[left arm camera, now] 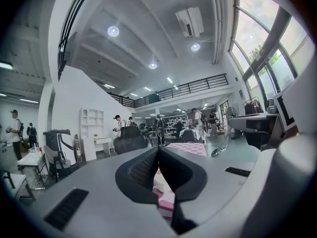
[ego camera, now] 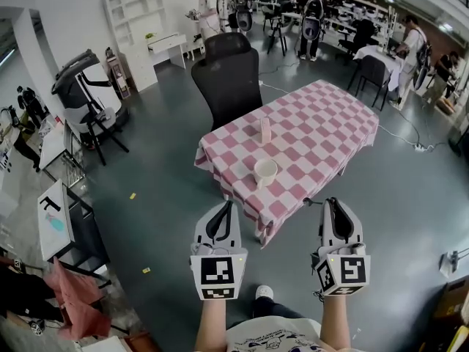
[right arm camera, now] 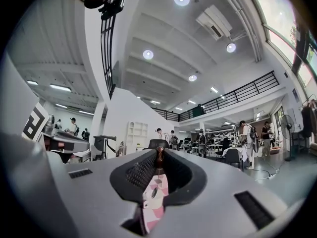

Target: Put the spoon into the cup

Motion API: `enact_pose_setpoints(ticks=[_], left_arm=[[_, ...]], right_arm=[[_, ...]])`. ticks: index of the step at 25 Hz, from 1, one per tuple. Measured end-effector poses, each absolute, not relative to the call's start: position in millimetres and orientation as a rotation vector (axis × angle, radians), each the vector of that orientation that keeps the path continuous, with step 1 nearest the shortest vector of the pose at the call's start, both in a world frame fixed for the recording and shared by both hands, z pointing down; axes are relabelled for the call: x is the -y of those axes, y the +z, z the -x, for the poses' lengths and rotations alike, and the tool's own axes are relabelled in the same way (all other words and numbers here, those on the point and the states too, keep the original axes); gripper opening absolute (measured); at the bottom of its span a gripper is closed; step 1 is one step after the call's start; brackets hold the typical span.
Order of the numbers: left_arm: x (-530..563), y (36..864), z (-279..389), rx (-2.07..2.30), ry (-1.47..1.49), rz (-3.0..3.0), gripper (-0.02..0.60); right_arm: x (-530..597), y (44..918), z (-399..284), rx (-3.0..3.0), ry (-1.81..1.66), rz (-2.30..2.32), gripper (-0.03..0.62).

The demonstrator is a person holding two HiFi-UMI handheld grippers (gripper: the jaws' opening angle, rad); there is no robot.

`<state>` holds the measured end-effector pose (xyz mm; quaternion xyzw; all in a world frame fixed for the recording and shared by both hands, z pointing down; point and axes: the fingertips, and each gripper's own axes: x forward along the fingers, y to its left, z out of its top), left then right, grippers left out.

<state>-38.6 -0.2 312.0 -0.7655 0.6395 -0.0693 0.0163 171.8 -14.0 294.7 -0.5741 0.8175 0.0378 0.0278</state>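
Observation:
A white cup (ego camera: 265, 171) stands near the front edge of a table covered in pink checked cloth (ego camera: 322, 123). Both grippers hover short of that edge, pointing level at the table. My right gripper (ego camera: 330, 201) is shut on a spoon (ego camera: 311, 202), which sticks out to the left of its tips. In the left gripper view the spoon's (left arm camera: 217, 151) bowl shows at the right. In the right gripper view a thin brown piece is pinched at the right gripper's (right arm camera: 159, 153) tips. My left gripper (ego camera: 229, 204) (left arm camera: 158, 148) is shut and holds nothing; the cup (left arm camera: 161, 182) shows pale below its tips.
A pale pink cylinder (ego camera: 265, 130) stands on the table behind the cup. A black office chair (ego camera: 229, 72) is at the table's far side. A treadmill-like machine (ego camera: 84, 94) and cluttered desks line the left. Several people stand far back. A cable (ego camera: 410, 141) lies on the floor at right.

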Motion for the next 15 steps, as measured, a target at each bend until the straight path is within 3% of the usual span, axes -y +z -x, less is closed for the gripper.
enact_pose_setpoints(ticks=[15], left_arm=[[145.6, 328.3, 26.8, -2.114, -0.271, 2.338, 0.014]], right_arm=[[180.4, 312.2, -178.6, -2.616, 0.027, 1.671, 0.052]])
